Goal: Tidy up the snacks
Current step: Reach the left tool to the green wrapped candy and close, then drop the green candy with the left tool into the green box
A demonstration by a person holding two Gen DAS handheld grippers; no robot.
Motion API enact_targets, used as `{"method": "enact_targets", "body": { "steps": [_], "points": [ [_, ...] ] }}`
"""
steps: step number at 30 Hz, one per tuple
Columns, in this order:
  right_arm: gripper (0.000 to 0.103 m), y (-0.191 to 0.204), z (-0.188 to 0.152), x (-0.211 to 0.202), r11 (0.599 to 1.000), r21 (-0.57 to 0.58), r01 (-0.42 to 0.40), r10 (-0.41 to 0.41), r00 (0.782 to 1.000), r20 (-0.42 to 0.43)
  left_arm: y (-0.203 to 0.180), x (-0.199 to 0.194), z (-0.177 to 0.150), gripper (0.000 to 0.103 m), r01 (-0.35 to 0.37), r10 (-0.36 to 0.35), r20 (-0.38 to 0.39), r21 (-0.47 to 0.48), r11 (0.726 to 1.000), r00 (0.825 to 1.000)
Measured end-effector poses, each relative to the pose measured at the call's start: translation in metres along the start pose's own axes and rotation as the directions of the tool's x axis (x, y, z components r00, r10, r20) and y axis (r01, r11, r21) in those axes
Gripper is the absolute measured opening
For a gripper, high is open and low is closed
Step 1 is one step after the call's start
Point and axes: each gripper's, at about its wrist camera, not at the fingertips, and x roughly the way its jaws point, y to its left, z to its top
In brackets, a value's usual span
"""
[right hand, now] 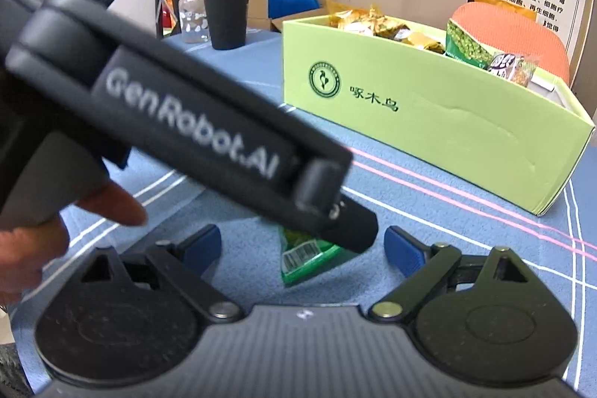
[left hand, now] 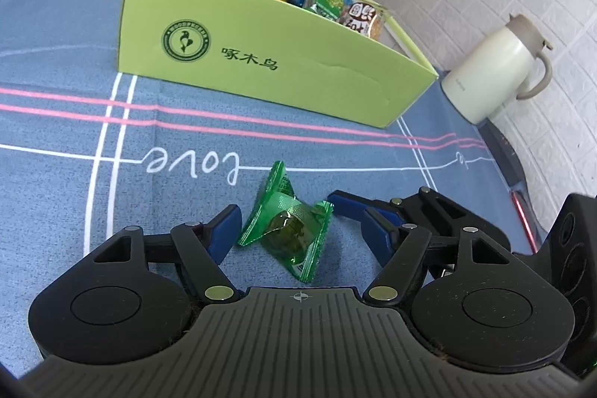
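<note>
Your left claw (left hand: 285, 222) and right claw (right hand: 302, 243) both sit spread around the green candy wrapper (left hand: 287, 228) on the bench (left hand: 56, 69), the green box (left hand: 268, 62) beyond, though the left claw's body seemingly blocks your right view.

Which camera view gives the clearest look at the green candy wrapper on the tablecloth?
The left wrist view: the green candy wrapper lies fully visible between the open left gripper. In the right wrist view, the wrapper is mostly covered by that left gripper's body.
</note>
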Motion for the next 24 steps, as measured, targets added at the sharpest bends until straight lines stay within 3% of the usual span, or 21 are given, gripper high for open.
{"method": "enact_targets", "body": {
  "steps": [4,5,9,14,15,16,17,18,24],
  "points": [
    [0.095,-0.002,0.001,0.003,1.0,0.003,-0.019,0.019,1.0,-0.018,-0.004,0.0,-0.004,0.056,-0.01,0.009,0.015,0.025,1.0,1.0],
    [0.102,-0.001,0.002,0.004,0.999,-0.005,-0.035,0.034,0.999,-0.028,-0.003,0.0,-0.004,0.055,-0.011,0.01,0.016,0.026,1.0,1.0],
    [0.102,-0.001,0.002,0.003,0.997,-0.031,-0.072,0.071,0.997,-0.036,0.002,-0.002,-0.002,0.051,0.007,-0.007,0.007,0.003,1.0,1.0],
    [0.101,-0.005,0.002,-0.001,1.0,-0.019,-0.003,0.002,1.0,-0.018,0.01,-0.004,0.0,0.047,0.031,-0.03,0.015,-0.044,0.999,0.999],
    [0.097,-0.005,0.003,-0.001,1.0,-0.013,-0.012,0.011,1.0,-0.017,0.01,-0.002,0.0,0.042,0.033,-0.032,0.011,-0.044,0.999,0.999],
    [0.091,-0.004,0.003,0.0,1.0,-0.013,-0.026,0.025,1.0,-0.018,0.01,-0.001,0.0,0.026,0.032,-0.032,0.006,-0.043,0.999,0.999],
    [0.061,-0.004,0.001,-0.003,0.999,-0.008,-0.04,0.04,0.999,0.0,0.011,-0.001,-0.001,0.013,0.032,-0.032,-0.003,-0.046,0.998,0.999],
    [0.047,-0.003,0.002,-0.008,1.0,-0.018,-0.024,0.024,1.0,0.009,0.012,-0.001,-0.001,0.007,0.033,-0.033,0.0,-0.049,0.998,0.999],
    [0.045,-0.003,-0.001,-0.023,1.0,-0.02,-0.009,0.009,1.0,0.019,0.007,-0.007,-0.001,0.006,0.06,-0.06,0.009,-0.051,0.997,0.998]
  ]
}}
